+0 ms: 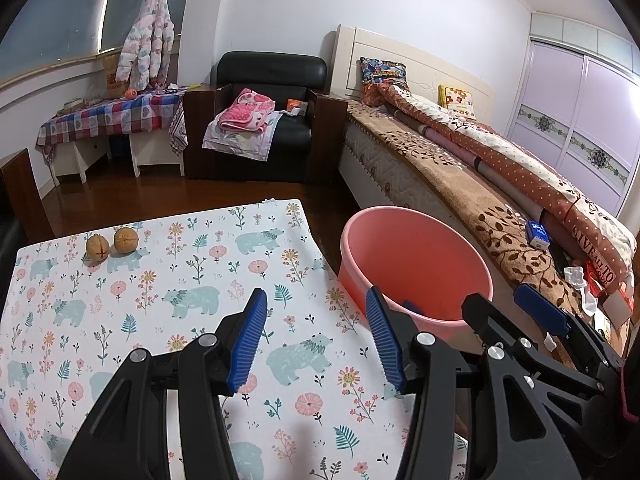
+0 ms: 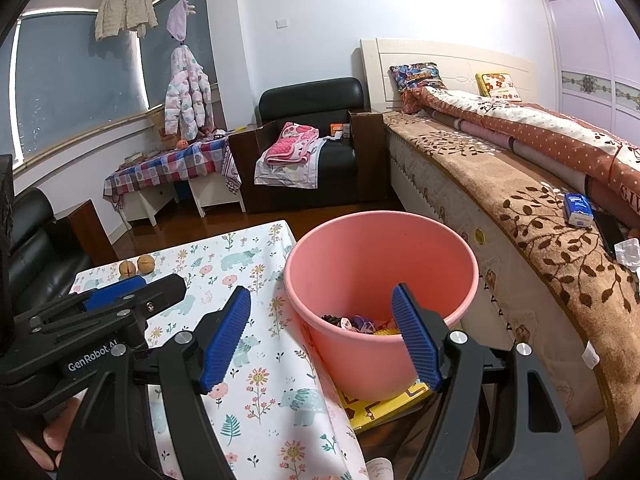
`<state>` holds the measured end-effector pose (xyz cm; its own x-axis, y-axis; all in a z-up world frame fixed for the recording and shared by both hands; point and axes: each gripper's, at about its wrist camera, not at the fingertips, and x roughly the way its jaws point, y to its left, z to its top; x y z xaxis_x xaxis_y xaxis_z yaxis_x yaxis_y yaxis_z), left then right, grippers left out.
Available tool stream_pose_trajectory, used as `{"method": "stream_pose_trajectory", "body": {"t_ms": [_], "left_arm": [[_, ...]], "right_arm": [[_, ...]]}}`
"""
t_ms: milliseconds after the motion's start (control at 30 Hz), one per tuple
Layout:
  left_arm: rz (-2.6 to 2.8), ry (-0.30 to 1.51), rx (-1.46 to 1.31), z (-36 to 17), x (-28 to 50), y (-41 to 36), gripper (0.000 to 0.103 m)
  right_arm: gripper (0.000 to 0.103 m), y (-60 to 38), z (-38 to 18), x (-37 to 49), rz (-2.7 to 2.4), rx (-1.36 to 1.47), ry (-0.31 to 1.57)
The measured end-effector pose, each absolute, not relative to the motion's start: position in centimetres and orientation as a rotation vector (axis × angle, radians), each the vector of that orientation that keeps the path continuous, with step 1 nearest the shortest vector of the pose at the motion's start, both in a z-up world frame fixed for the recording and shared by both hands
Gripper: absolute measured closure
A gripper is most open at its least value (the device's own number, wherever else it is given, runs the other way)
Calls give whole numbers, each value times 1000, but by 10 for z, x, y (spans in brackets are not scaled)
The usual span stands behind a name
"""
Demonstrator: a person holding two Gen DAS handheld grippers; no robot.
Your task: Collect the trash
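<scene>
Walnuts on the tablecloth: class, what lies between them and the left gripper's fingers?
Only bare patterned tablecloth lies between the two walnuts and the open left gripper, as the left wrist view shows.

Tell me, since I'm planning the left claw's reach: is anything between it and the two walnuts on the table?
Nothing visible. The open left claw faces bare floral tablecloth all the way to the two brown walnuts near the far edge.

Side-by-side wrist views above table [image 1: 120, 320], both facing bucket [image 2: 360, 248], bed [image 1: 440, 168]
</scene>
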<state>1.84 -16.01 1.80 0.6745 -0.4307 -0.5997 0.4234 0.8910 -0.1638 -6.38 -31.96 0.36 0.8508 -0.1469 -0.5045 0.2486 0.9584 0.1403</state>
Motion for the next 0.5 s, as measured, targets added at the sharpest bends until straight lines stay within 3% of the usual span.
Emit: {"method": "stream_pose_trajectory", "body": {"t_ms": [500], "left_arm": [[-484,680,-12,16,19,-161,52]], "right_arm": [[30,-320,4,-64,-209,204,514]]}}
